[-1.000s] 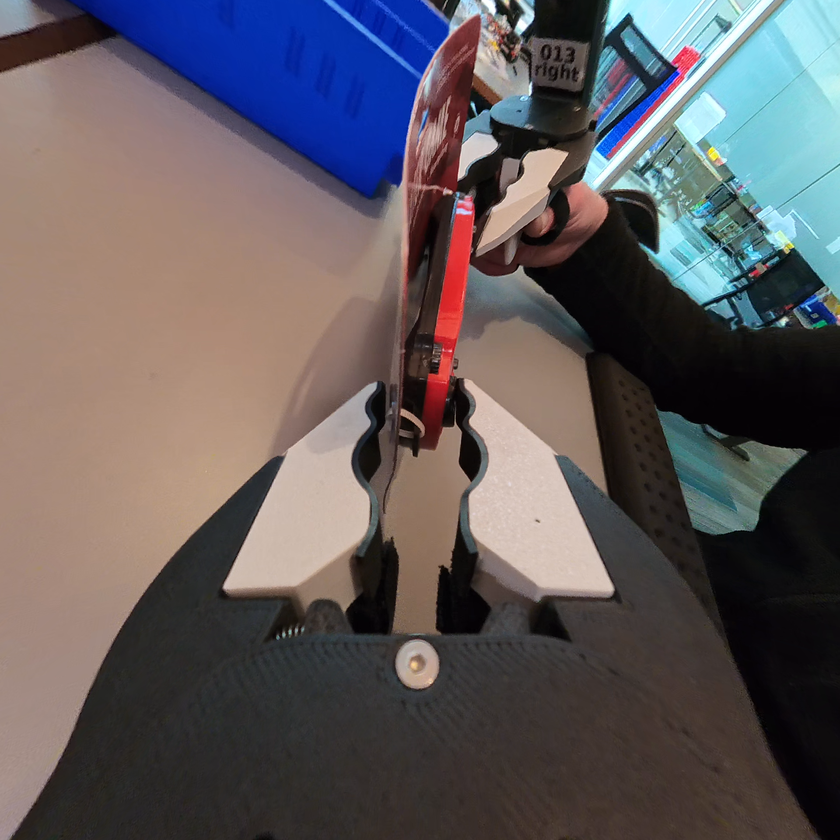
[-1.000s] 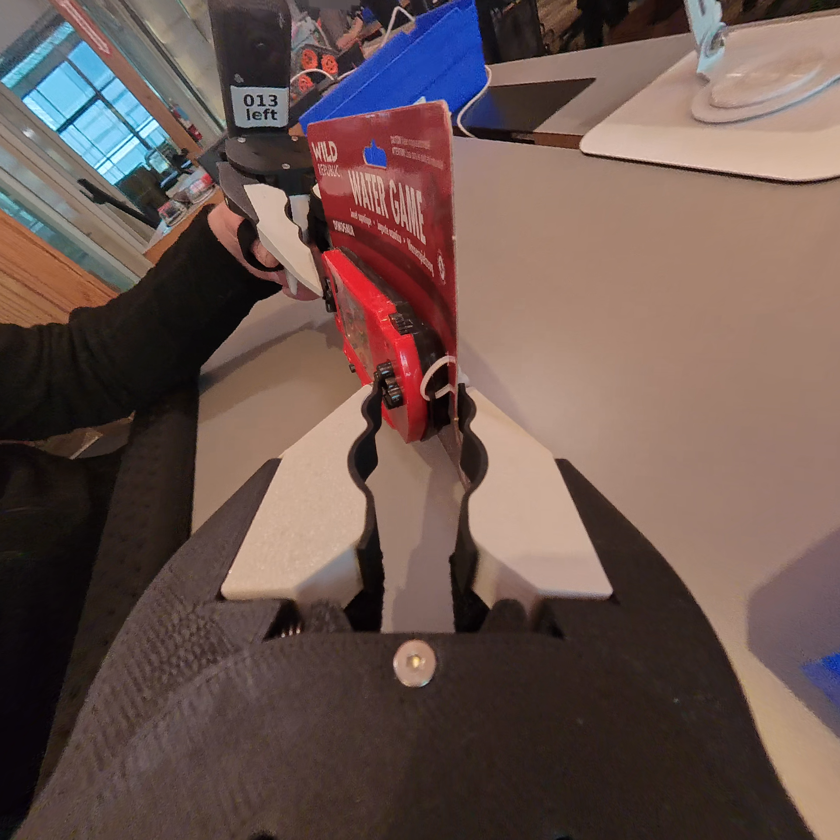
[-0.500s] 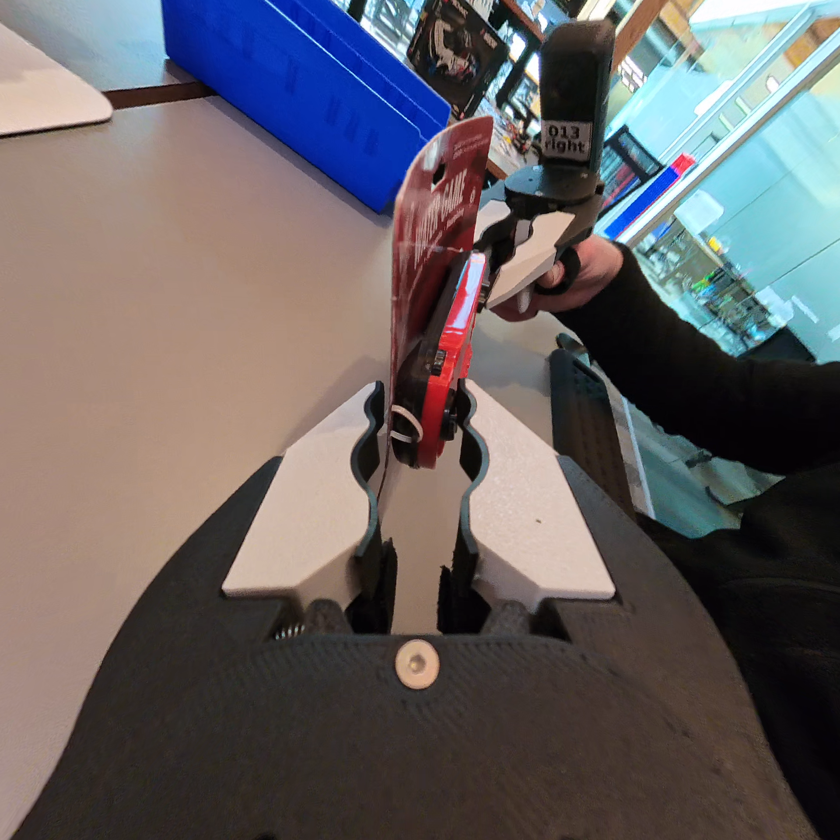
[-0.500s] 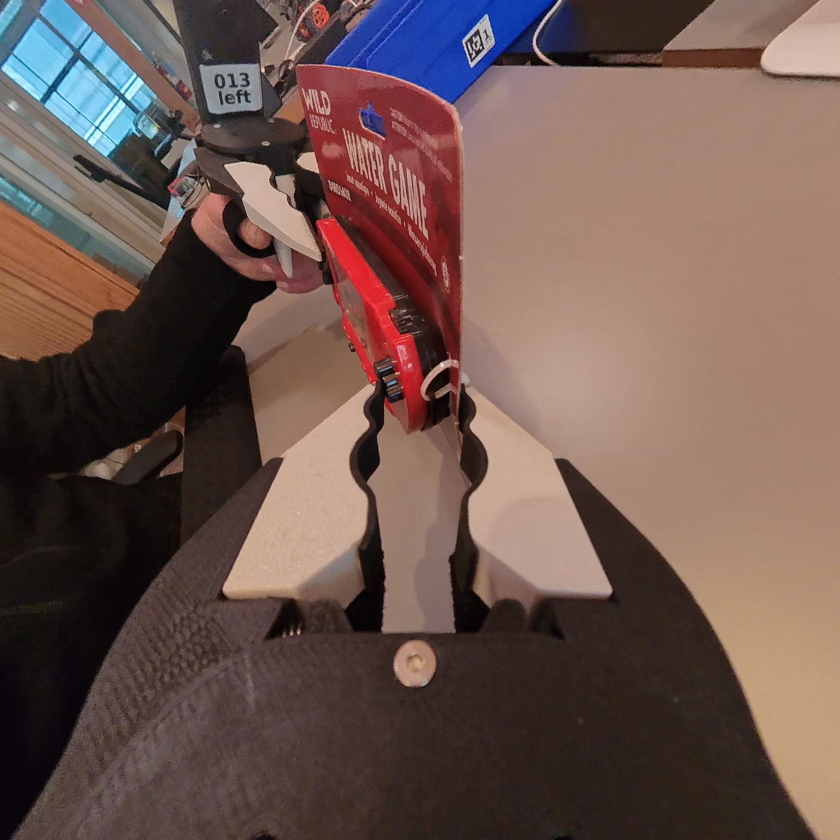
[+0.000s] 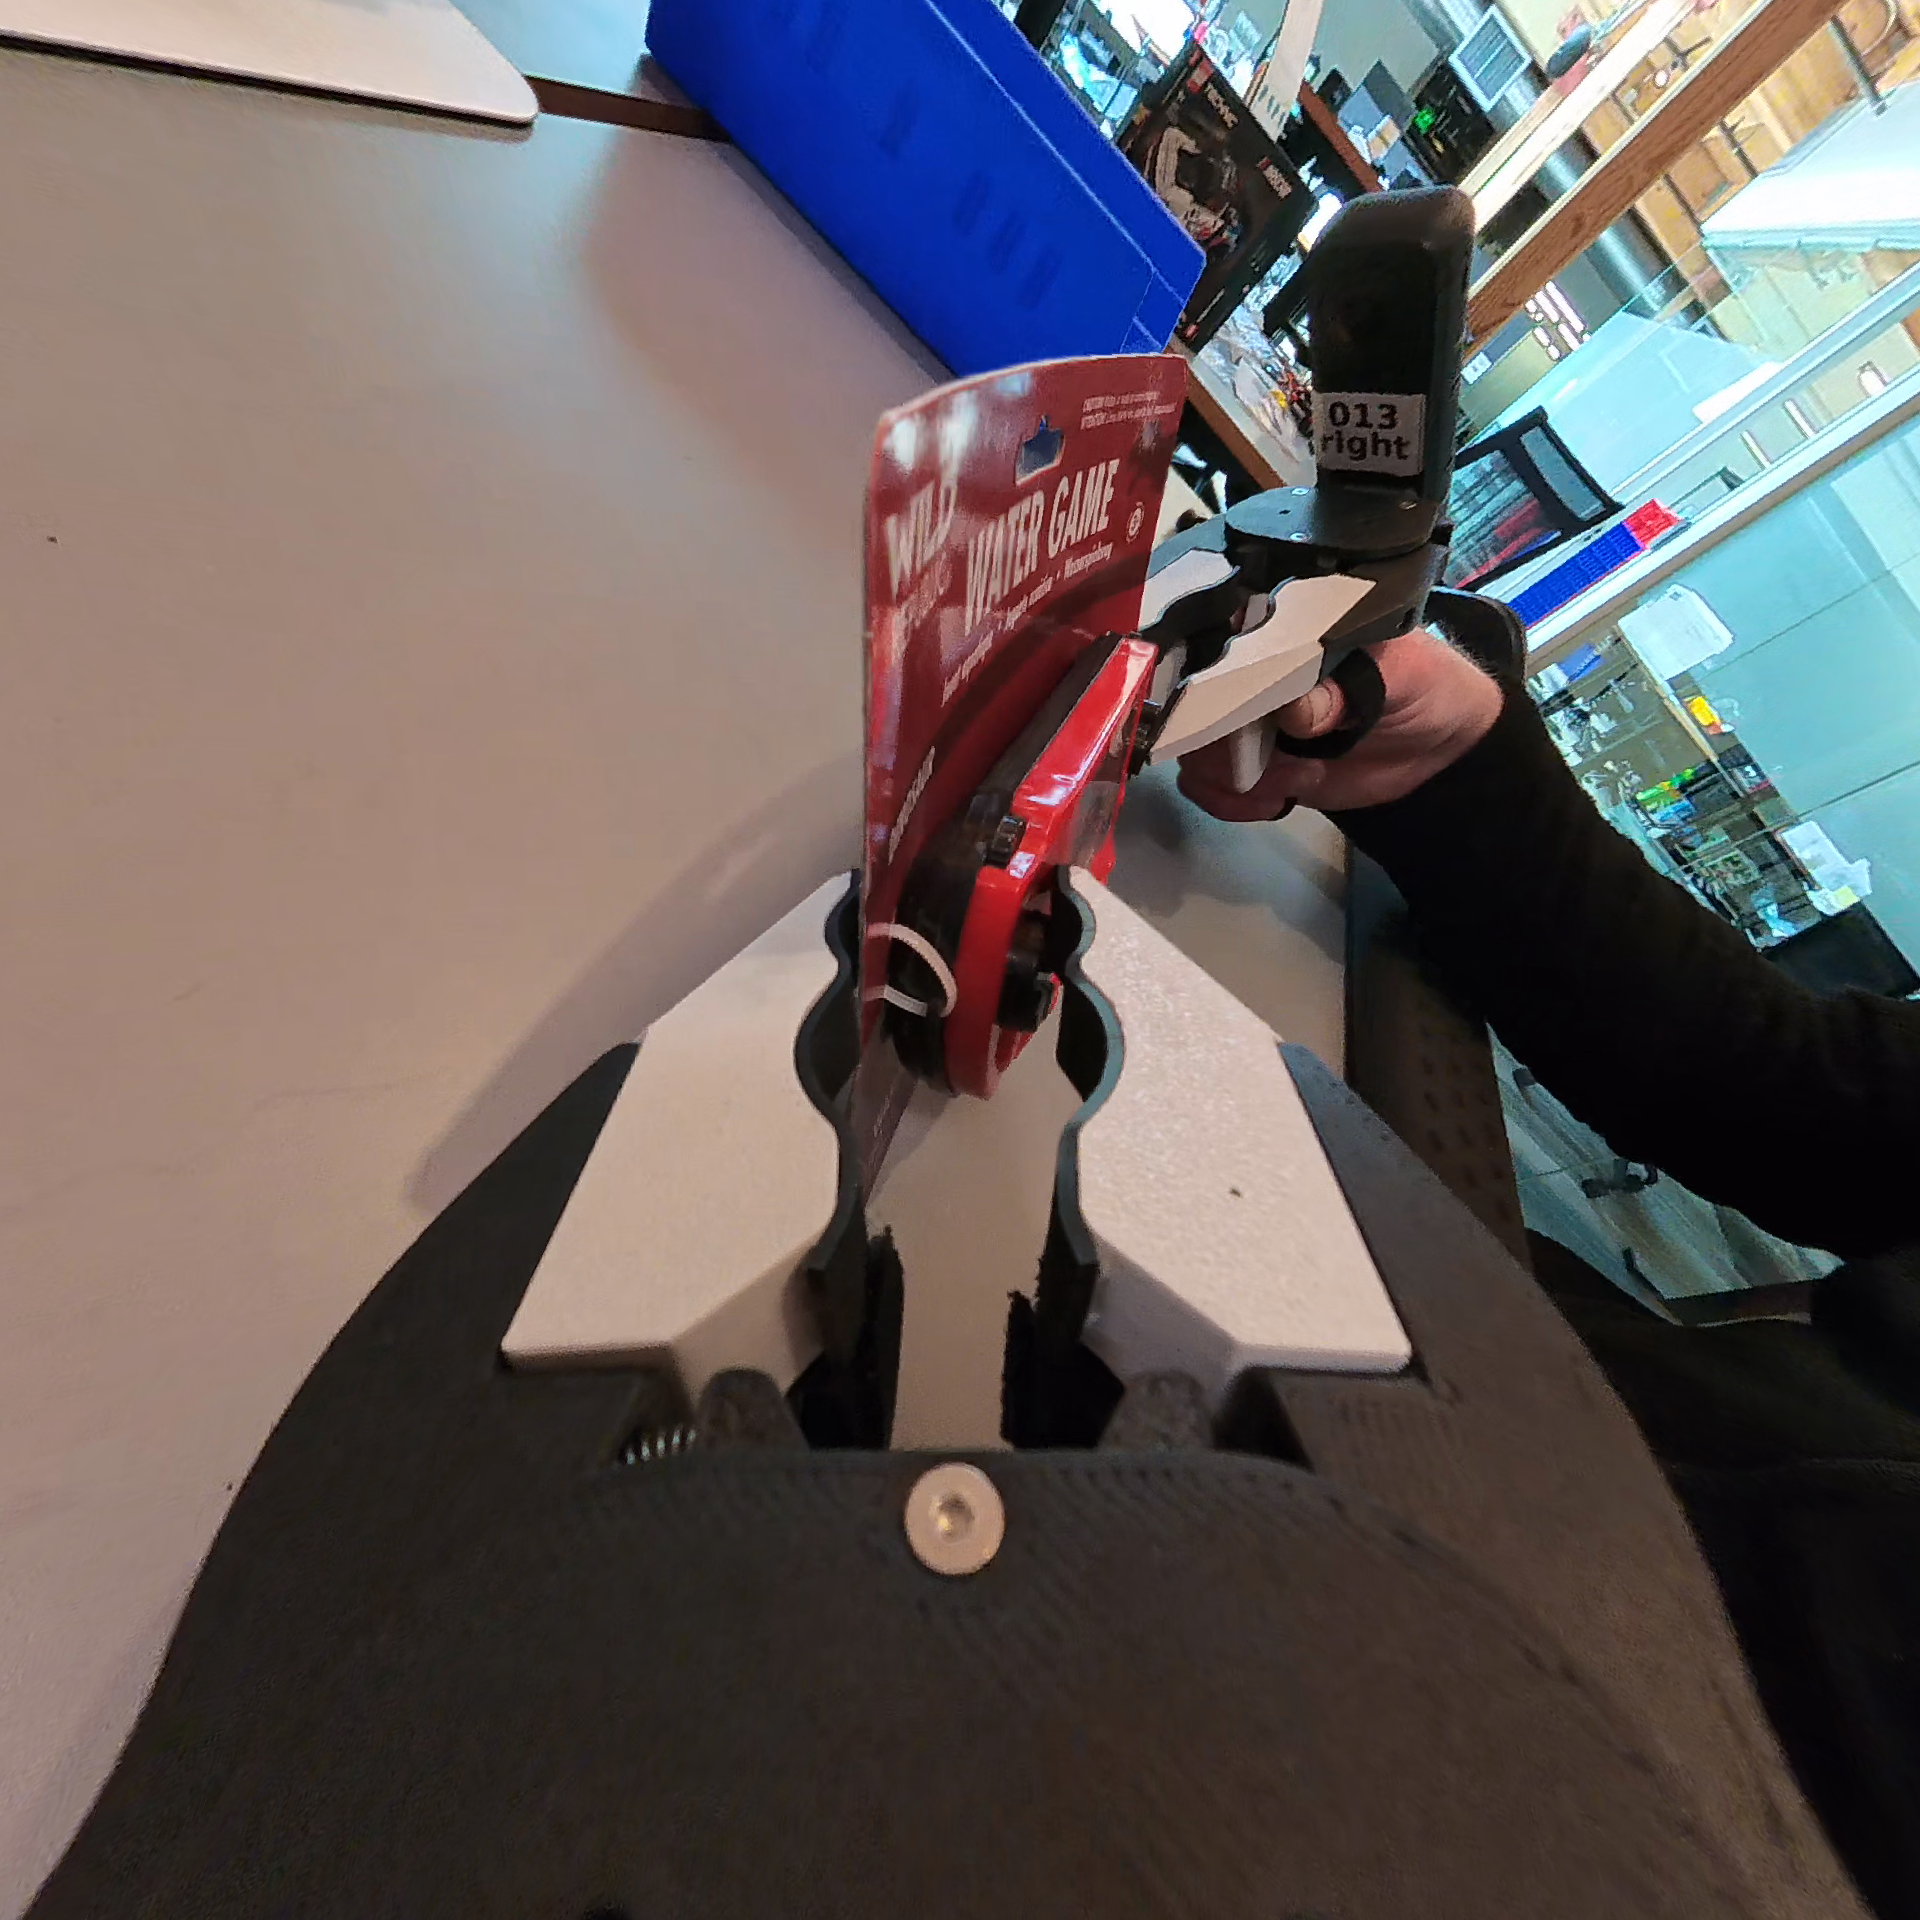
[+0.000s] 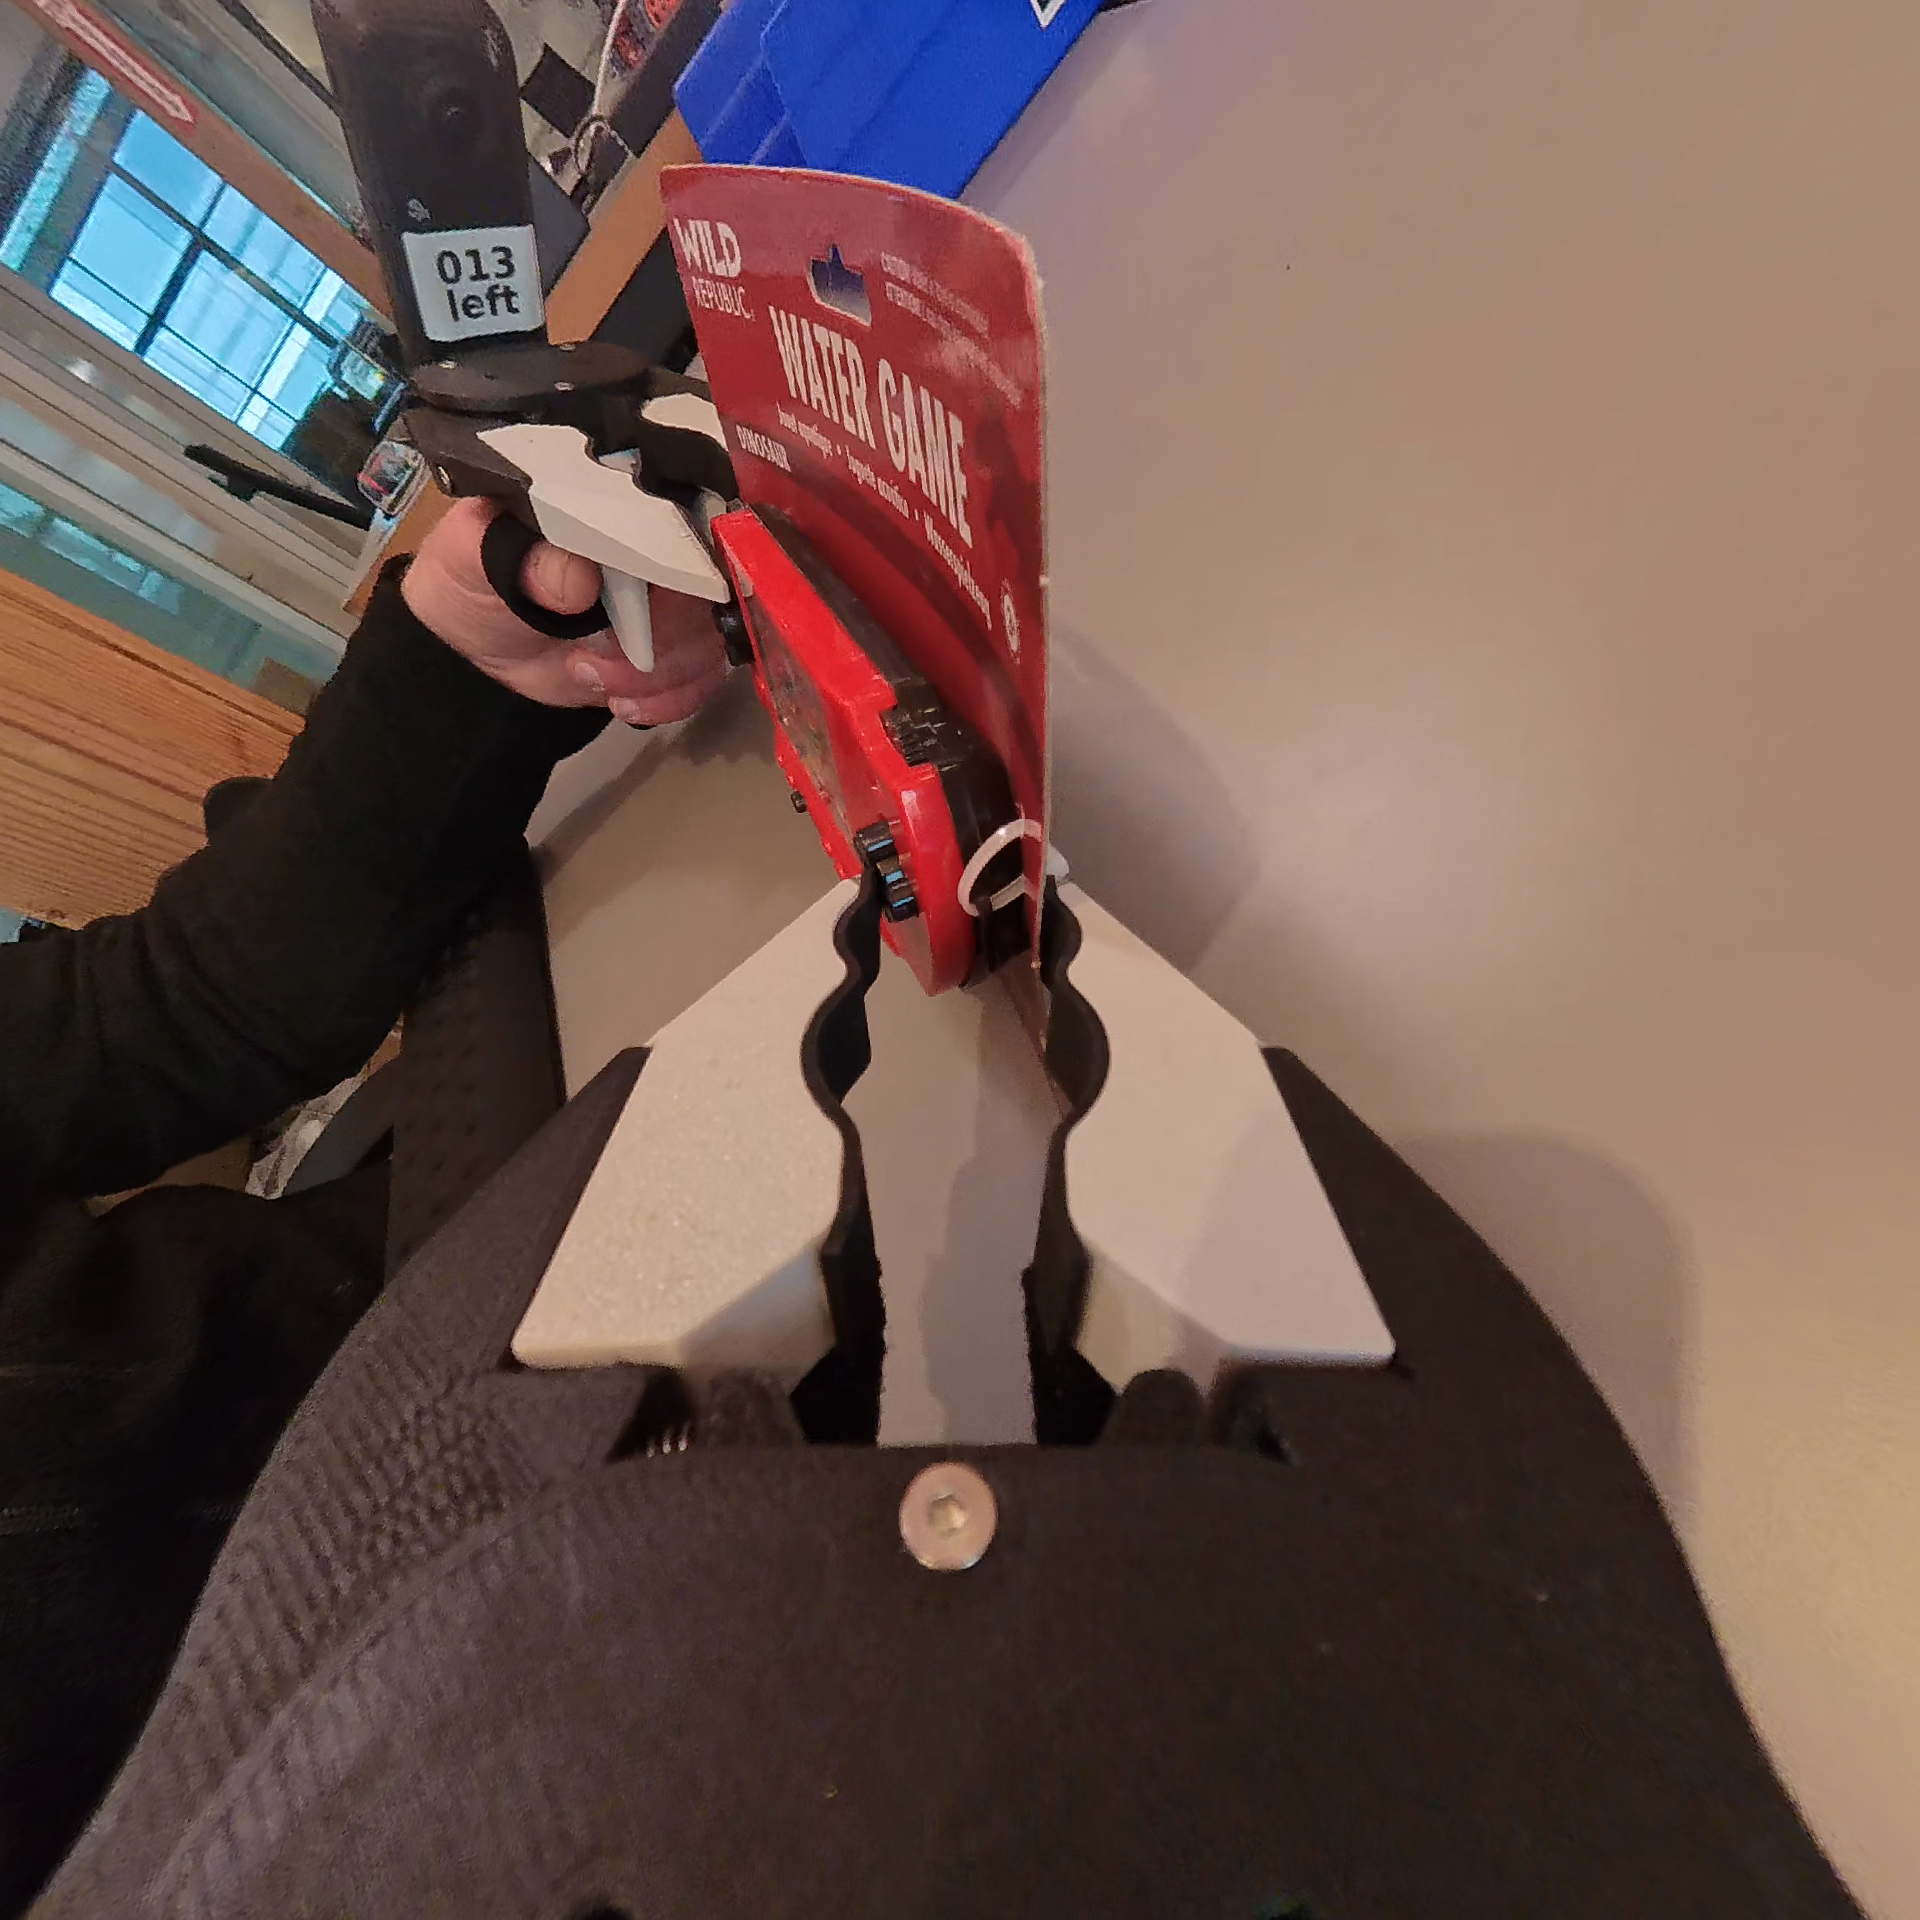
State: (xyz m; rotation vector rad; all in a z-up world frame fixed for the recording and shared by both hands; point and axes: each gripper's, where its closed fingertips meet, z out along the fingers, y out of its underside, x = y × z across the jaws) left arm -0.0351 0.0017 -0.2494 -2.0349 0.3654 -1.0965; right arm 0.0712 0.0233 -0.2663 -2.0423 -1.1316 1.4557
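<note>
A red handheld toy (image 5: pixel 1049 821) is tied with white zip ties to a red backing card (image 5: pixel 997 540). The card stands on edge above the grey table (image 5: pixel 416 623). My left gripper (image 5: pixel 961 935) is shut on one end of the toy and card. My right gripper (image 6: pixel 951 914) is shut on the other end of the same toy (image 6: pixel 831 675) and card (image 6: pixel 904 364). Each gripper also shows in the other's view, clamped on the far end: the right one in the left wrist view (image 5: pixel 1164 665), the left one in the right wrist view (image 6: pixel 707 520).
A blue bin (image 5: pixel 935 187) stands at the table's far edge and also shows in the right wrist view (image 6: pixel 883 83). A white pad (image 5: pixel 312 52) lies at the far left. A black mesh chair (image 5: pixel 1423 1091) and a person's black sleeves (image 6: pixel 260 831) are beside the table edge. Shelves stand behind.
Both grippers keep their hold. The toy and card have swung round between them, so the card's printed face now shows more in the left wrist view. Both views have tilted.
</note>
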